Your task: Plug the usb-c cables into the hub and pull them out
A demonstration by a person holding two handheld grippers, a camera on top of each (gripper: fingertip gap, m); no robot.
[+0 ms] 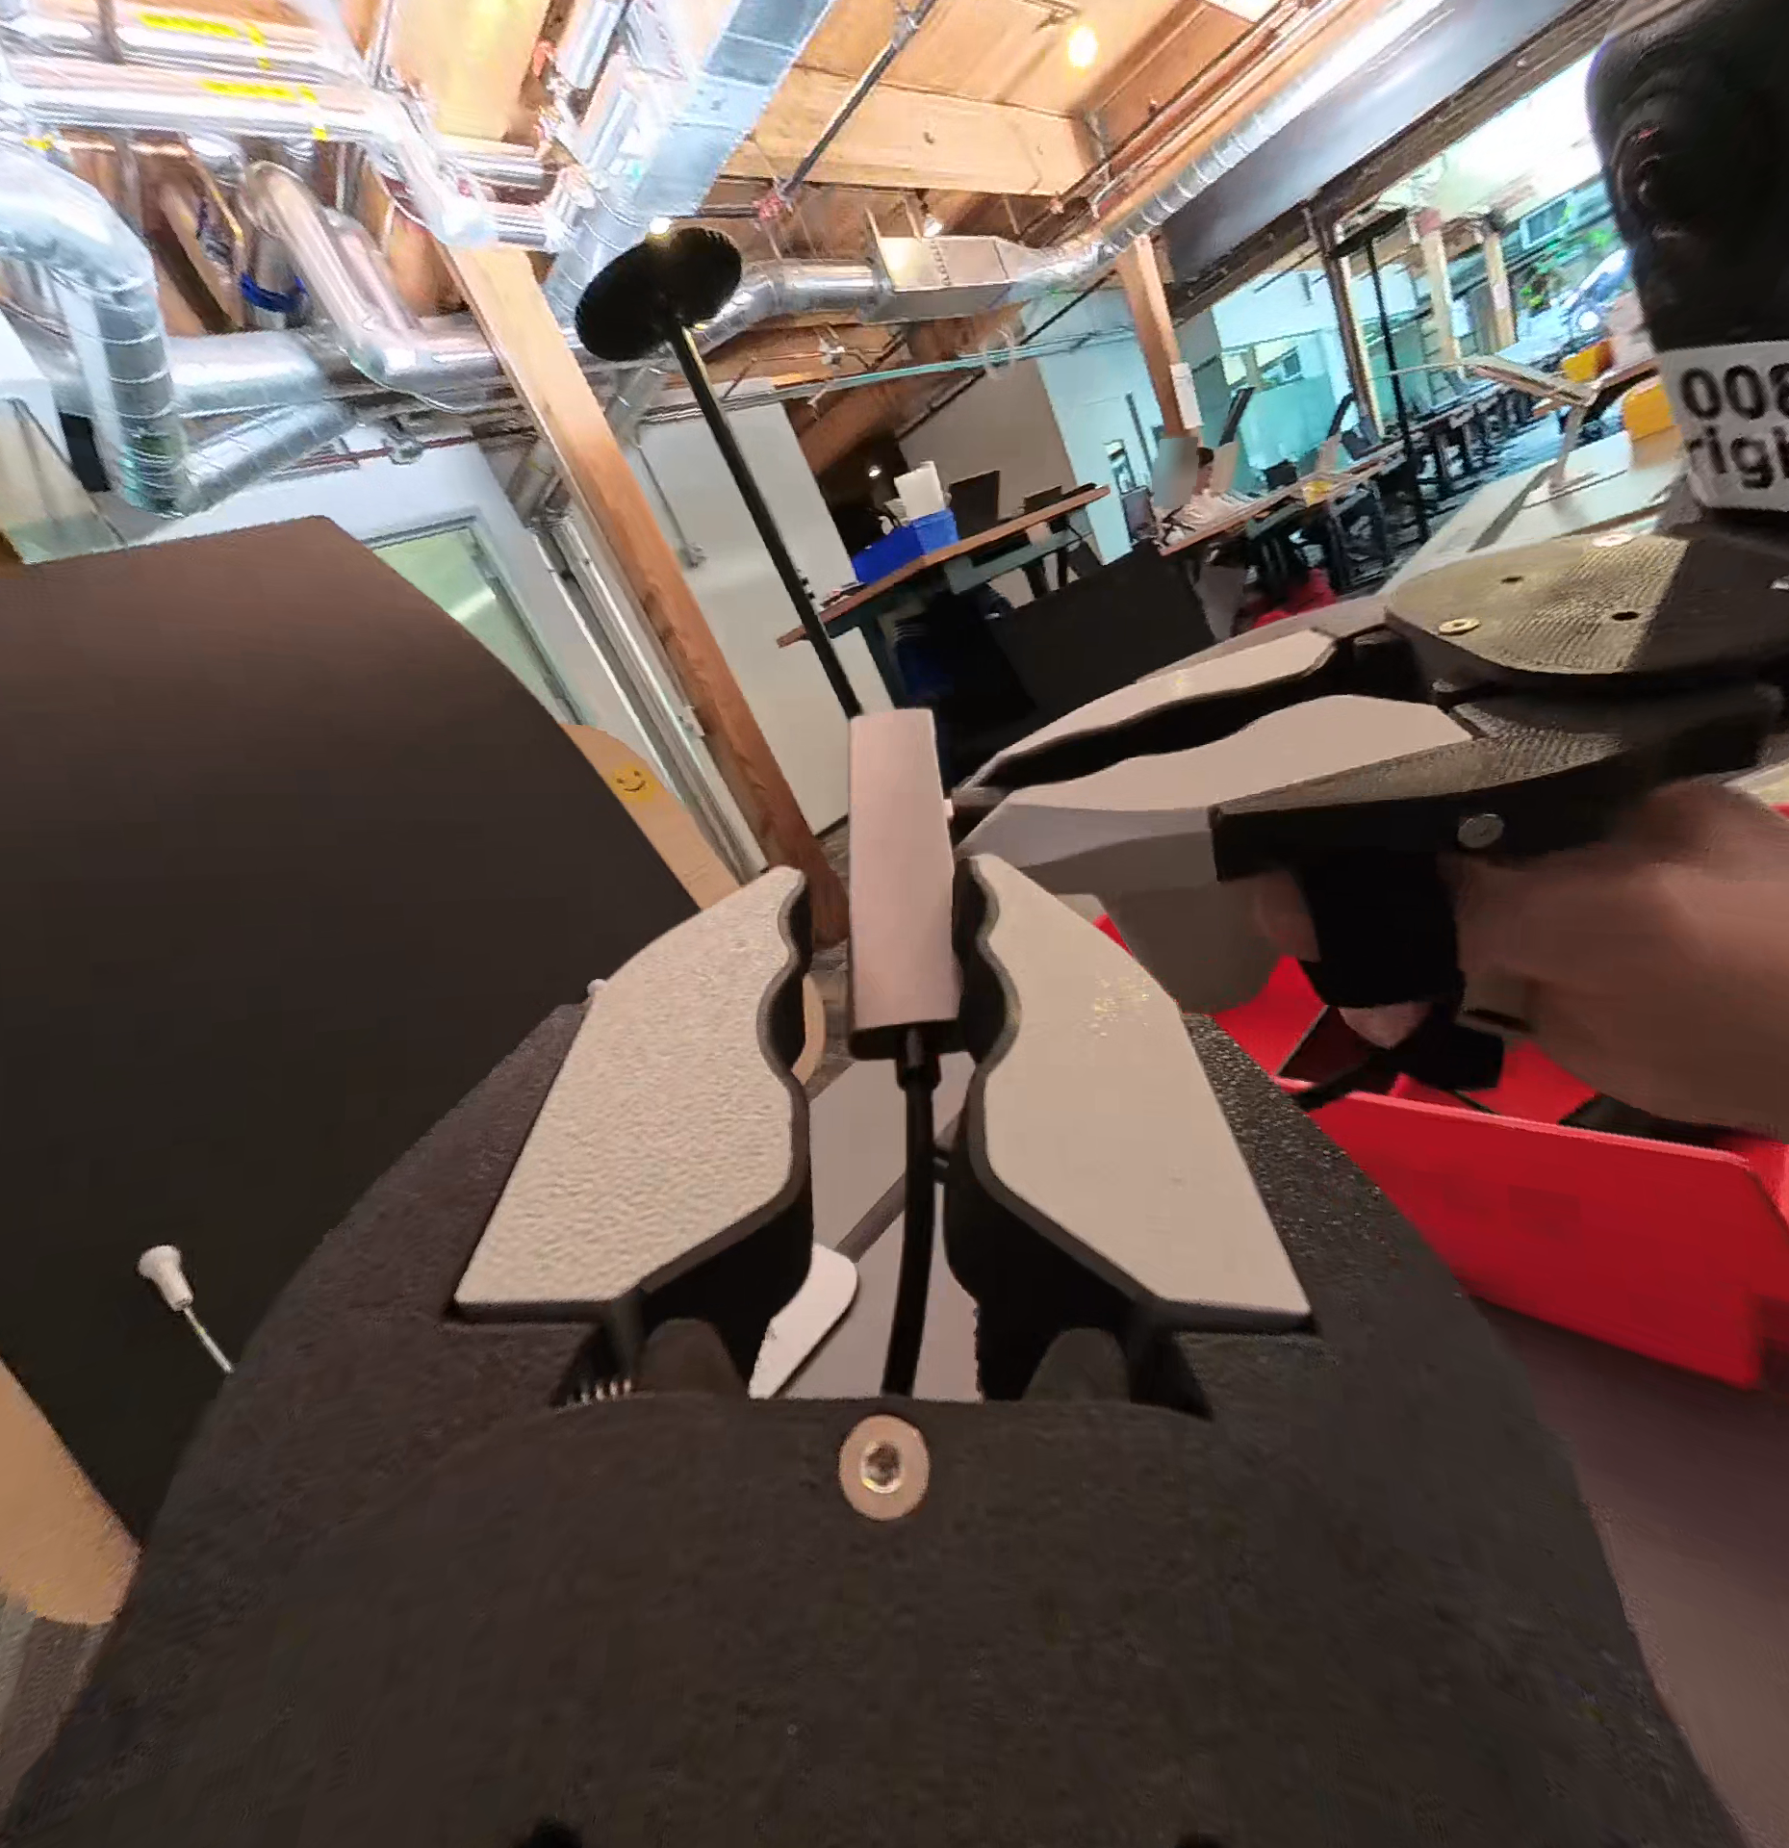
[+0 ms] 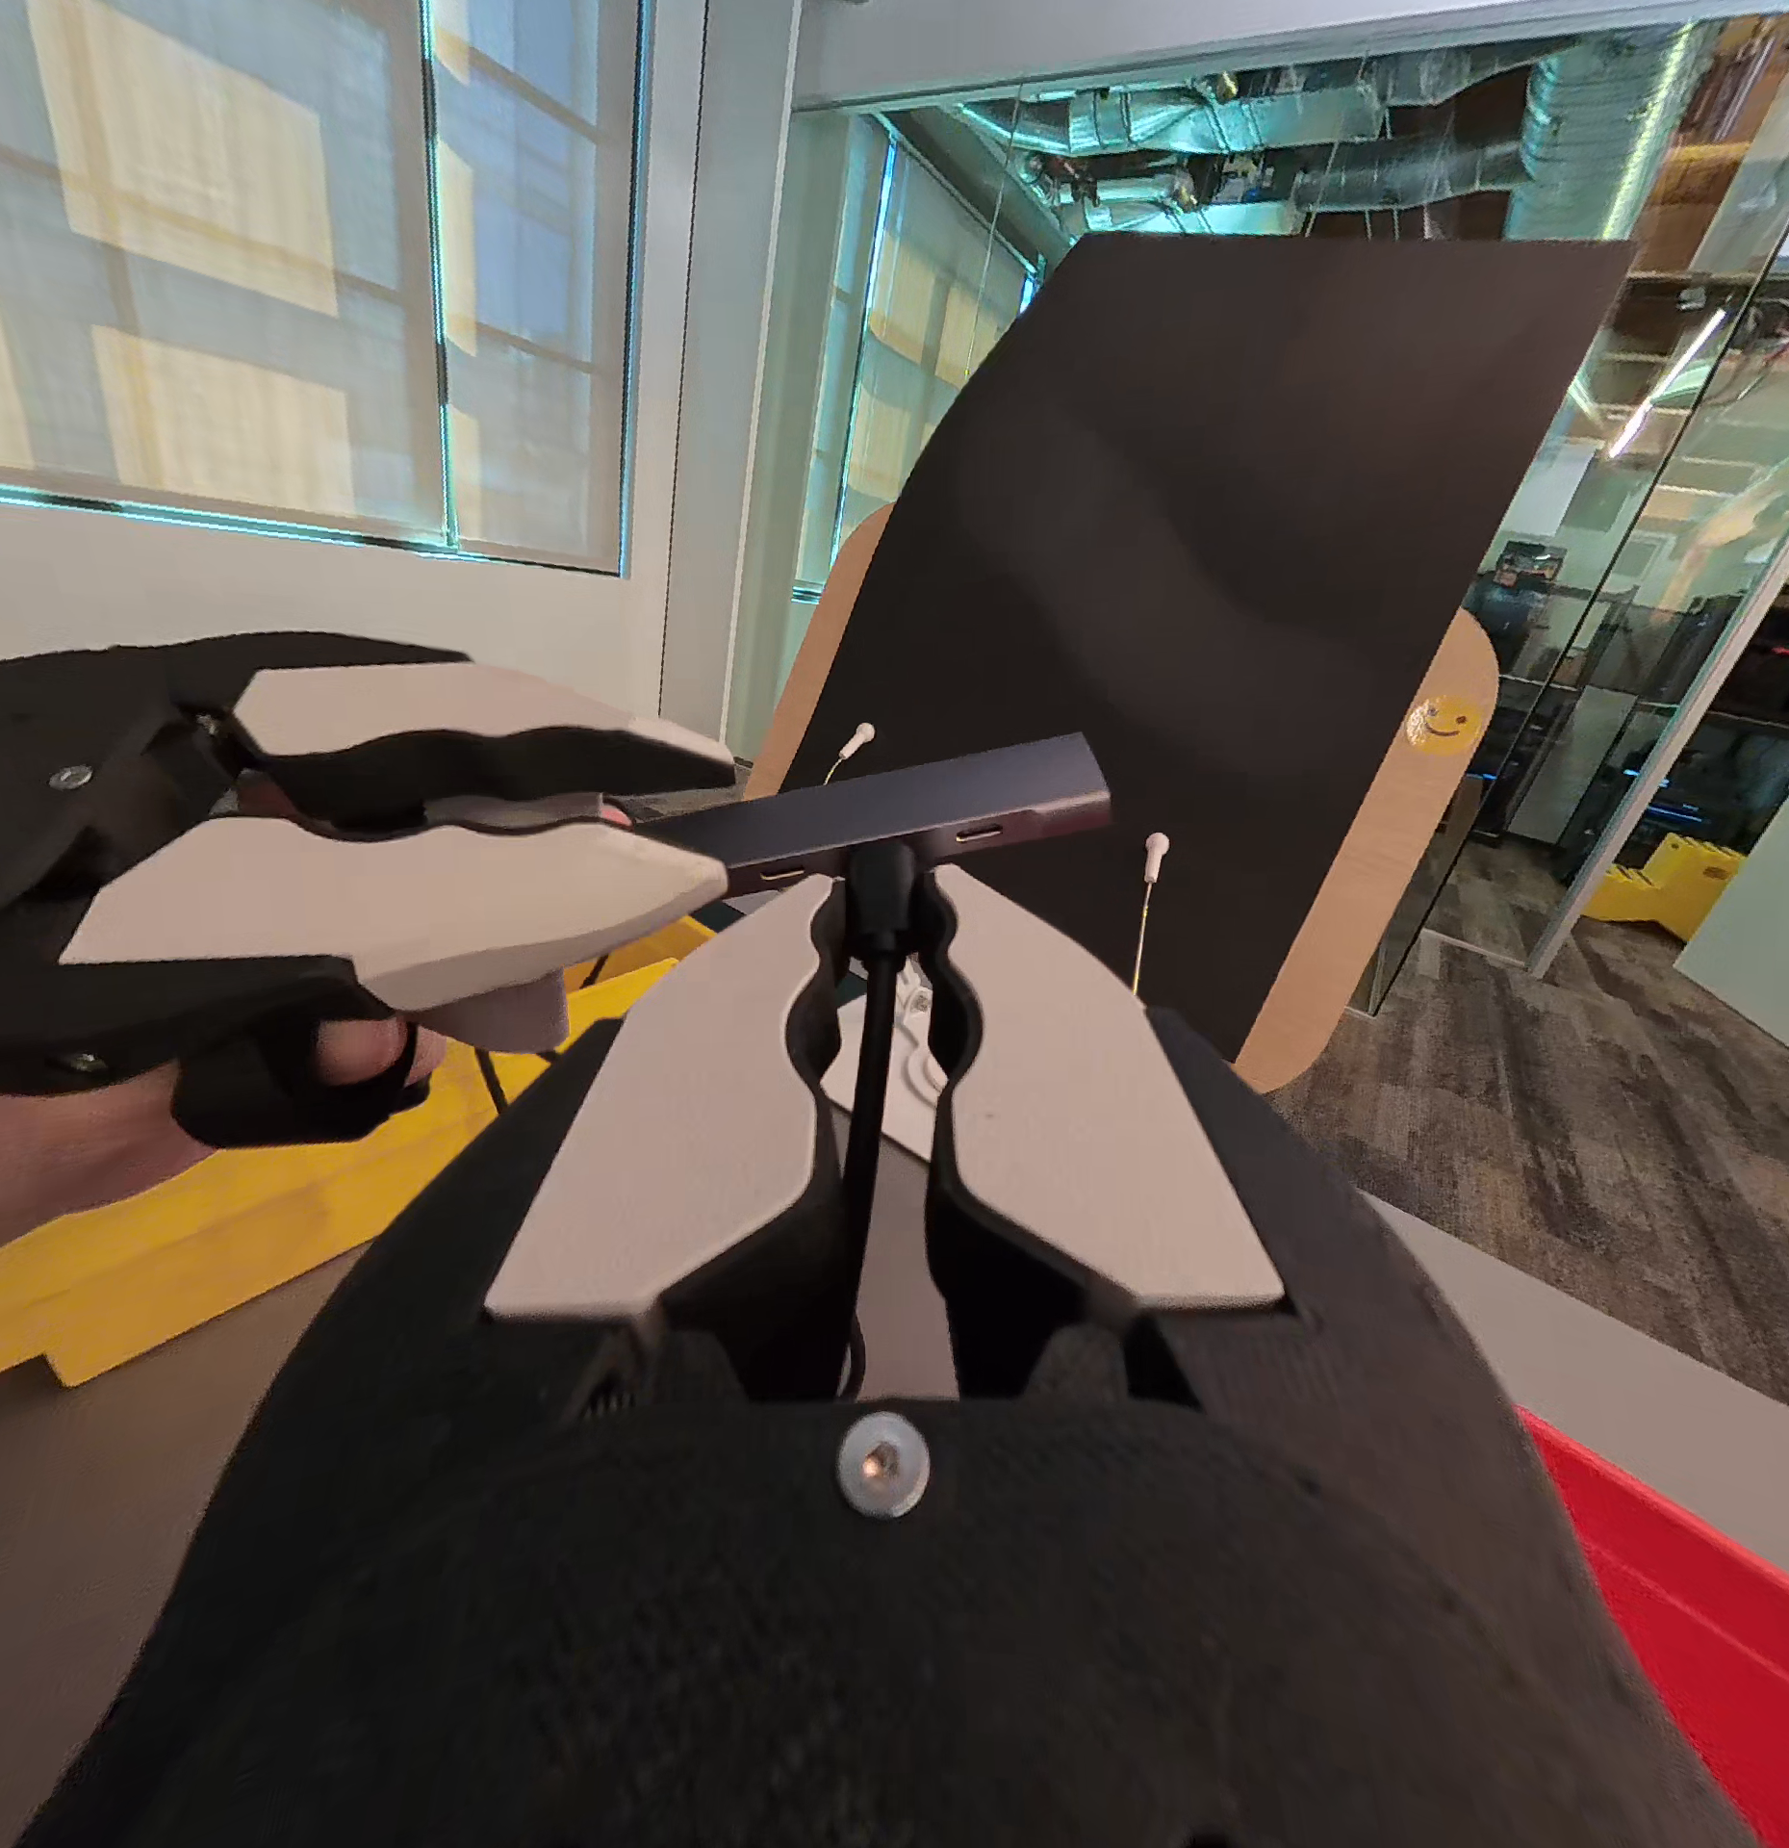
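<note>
Your left tongs (image 1: pixel 902 940) are clamped on the hub (image 1: pixel 900 870), a slim grey bar held up in the air, well above the table (image 2: pixel 220 1420). In the left wrist view the hub stands on end between the fingers, and its own black lead (image 1: pixel 910 1200) hangs down from its near end through the gap between them. Your right tongs (image 2: pixel 878 900) are closed narrow on the black plug (image 2: pixel 878 885) of a usb-c cable (image 2: pixel 865 1100), pinching it just under the hub's long edge. In the right wrist view the hub (image 2: pixel 910 810) lies crosswise, tilted slightly up to the right, with the plug touching that edge between two open ports; how deep it sits in the socket cannot be told. The cable runs back down between your right fingers toward the table. A yellow bin (image 2: pixel 220 1230) sits below your left hand (image 2: pixel 60 1140), and a red bin (image 1: pixel 1590 1230) below your right hand (image 1: pixel 1620 960). A black board (image 2: pixel 1220 600) stands behind the hub.
</note>
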